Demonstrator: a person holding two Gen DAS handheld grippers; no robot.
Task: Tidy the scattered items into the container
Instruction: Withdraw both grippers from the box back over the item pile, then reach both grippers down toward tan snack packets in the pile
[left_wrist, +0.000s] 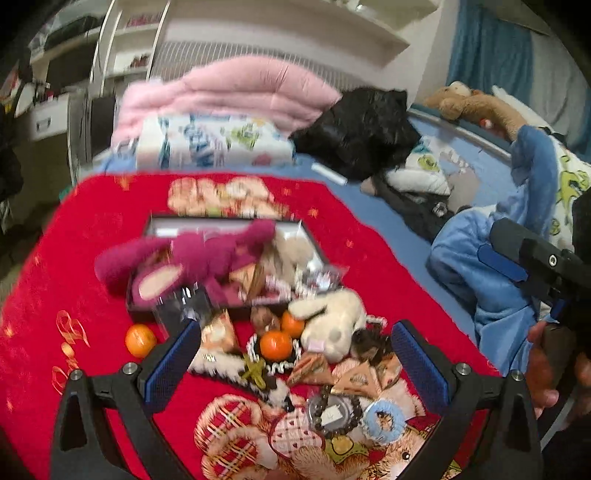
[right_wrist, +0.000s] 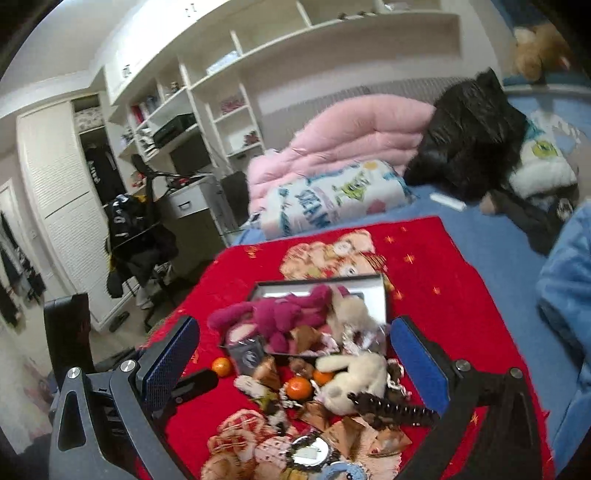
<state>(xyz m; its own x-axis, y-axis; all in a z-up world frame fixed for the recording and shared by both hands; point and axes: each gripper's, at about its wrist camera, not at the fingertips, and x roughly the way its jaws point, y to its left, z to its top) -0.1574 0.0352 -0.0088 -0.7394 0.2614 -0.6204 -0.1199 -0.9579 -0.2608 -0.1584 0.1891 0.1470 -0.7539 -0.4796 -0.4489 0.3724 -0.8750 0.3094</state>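
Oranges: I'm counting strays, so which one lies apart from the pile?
The lone orange on bare red blanket, left of the clutter; the other two oranges sit together.

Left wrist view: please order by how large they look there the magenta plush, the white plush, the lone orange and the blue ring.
1. magenta plush, clearly largest, though farther away
2. white plush
3. blue ring and lone orange: they look alike, and the ring lies nearer the camera, so no ranking between them.
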